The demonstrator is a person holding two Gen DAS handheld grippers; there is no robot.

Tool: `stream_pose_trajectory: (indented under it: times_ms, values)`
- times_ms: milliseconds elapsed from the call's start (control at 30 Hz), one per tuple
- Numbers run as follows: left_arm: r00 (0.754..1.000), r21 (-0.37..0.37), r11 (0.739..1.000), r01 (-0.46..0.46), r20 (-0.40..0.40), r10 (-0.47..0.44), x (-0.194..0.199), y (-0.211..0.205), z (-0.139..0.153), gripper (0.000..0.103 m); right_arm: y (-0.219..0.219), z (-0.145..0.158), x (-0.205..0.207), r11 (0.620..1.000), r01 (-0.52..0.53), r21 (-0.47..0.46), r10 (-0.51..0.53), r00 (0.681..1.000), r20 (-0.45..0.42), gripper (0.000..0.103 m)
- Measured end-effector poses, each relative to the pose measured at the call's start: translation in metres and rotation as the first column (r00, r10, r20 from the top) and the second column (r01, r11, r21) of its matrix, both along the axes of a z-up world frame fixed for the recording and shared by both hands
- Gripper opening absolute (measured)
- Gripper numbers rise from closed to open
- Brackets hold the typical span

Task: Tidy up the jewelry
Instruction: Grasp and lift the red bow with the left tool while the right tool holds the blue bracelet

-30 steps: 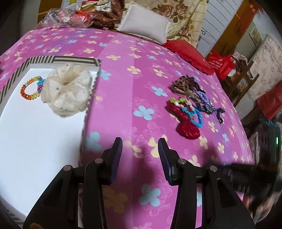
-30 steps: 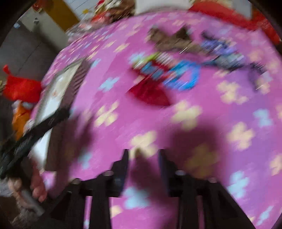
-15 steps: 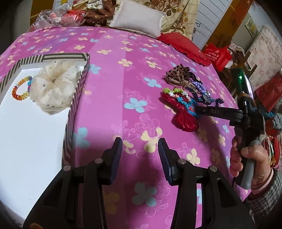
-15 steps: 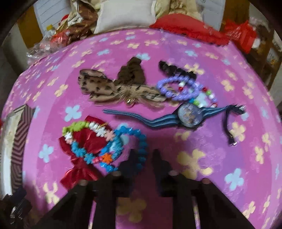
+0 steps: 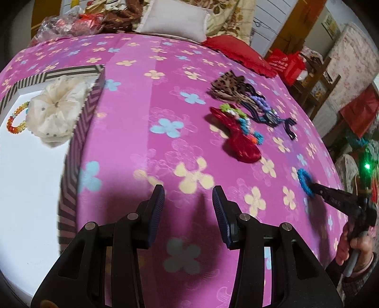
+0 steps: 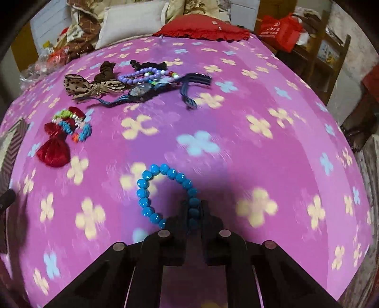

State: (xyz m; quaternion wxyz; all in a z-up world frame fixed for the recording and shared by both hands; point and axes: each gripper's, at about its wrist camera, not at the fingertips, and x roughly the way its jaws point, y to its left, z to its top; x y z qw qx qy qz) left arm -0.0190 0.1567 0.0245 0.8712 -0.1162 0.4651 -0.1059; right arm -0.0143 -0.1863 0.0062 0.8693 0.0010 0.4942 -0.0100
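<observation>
My right gripper (image 6: 193, 206) is shut on a blue bead bracelet (image 6: 146, 189), a few beads pinched between its pads, though the jaws are opening. In the left wrist view the blue bracelet (image 5: 304, 182) hangs from the right gripper (image 5: 315, 188) just above the pink flowered cloth. My left gripper (image 5: 188, 196) is open over the cloth with nothing between its fingers. A striped box (image 5: 80, 132) at the left holds a cream scrunchie (image 5: 54, 111) and a coloured bead bracelet (image 5: 14, 120). The remaining pile holds a red bow (image 6: 53, 151), a leopard bow (image 6: 80, 86), a blue watch (image 6: 142, 91) and purple beads (image 6: 139, 75).
A multicoloured bracelet (image 6: 71, 120) lies on the red bow. A white pillow (image 5: 173, 21) and a red cushion (image 6: 201, 29) sit at the bed's far edge. Red bags and wooden furniture (image 6: 315, 54) stand beyond the right edge. A person's hand (image 5: 348, 248) grips the right tool.
The right gripper reached the pile, closed on the blue bracelet and pulled it back toward the near right. The left gripper drifted a little, jaws unchanged.
</observation>
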Motion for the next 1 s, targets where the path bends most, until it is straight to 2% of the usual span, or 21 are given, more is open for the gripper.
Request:
stream_pose_trajectory:
  times_ms: [33, 67, 100, 167, 267, 400, 633, 767, 800, 867, 933, 1000]
  values:
    - [1.0, 0.007, 1.0, 0.001, -0.003, -0.001, 0.001, -0.003, -0.001, 0.041, -0.003, 0.0, -0.003, 1.0, -0.005, 0.023, 0.005, 1.0, 0.005, 0.028]
    - [1.0, 0.011, 1.0, 0.0, -0.015, 0.0, 0.002, -0.006, -0.002, 0.041, -0.006, -0.002, -0.006, 0.999, -0.008, 0.044, 0.008, 1.0, 0.012, 0.044]
    - [0.999, 0.001, 1.0, 0.001, -0.033, -0.001, 0.005, -0.008, -0.002, 0.041, -0.008, -0.003, -0.007, 0.998, -0.007, 0.059, 0.005, 1.0, 0.021, 0.051]
    - [0.999, -0.02, 1.0, 0.003, -0.053, -0.004, 0.009, -0.013, 0.0, 0.043, -0.007, -0.004, -0.007, 0.998, -0.004, 0.064, 0.001, 0.999, 0.045, 0.051]
    - [0.999, 0.005, 1.0, 0.007, -0.036, -0.006, 0.021, -0.024, 0.01, 0.055, -0.005, -0.004, -0.006, 0.998, -0.017, 0.057, 0.013, 0.997, 0.071, 0.051]
    - [1.0, 0.017, 1.0, 0.025, -0.018, -0.024, 0.053, -0.041, 0.019, 0.055, -0.002, -0.006, -0.004, 0.998, -0.042, 0.037, 0.038, 0.995, 0.089, 0.051]
    - [0.996, -0.024, 0.998, 0.063, -0.068, -0.064, 0.103, -0.07, 0.007, 0.055, 0.003, -0.007, 0.002, 0.998, -0.069, 0.0, 0.069, 0.991, 0.112, 0.051]
    - [0.991, 0.011, 0.996, 0.087, -0.1, -0.086, 0.11, -0.084, -0.006, 0.055, 0.009, -0.008, 0.001, 0.996, -0.09, -0.008, 0.09, 0.987, 0.133, 0.041]
    - [0.992, 0.031, 0.995, 0.091, -0.089, -0.088, 0.108, -0.088, -0.006, 0.045, 0.01, -0.008, 0.001, 0.995, -0.096, -0.009, 0.096, 0.986, 0.135, 0.037]
    - [0.987, 0.033, 0.993, 0.116, -0.117, -0.112, 0.11, -0.094, -0.009, 0.01, 0.013, -0.007, 0.002, 0.994, -0.108, -0.002, 0.108, 0.985, 0.136, 0.033]
    - [0.985, 0.024, 0.993, 0.117, -0.128, -0.113, 0.108, -0.093, -0.009, 0.009, 0.015, -0.006, 0.003, 0.993, -0.121, 0.006, 0.12, 0.985, 0.128, 0.026]
    - [0.985, 0.026, 0.993, 0.116, -0.132, -0.112, 0.101, -0.089, -0.004, 0.008, 0.015, -0.005, 0.005, 0.991, -0.133, 0.024, 0.13, 0.985, 0.116, 0.009]
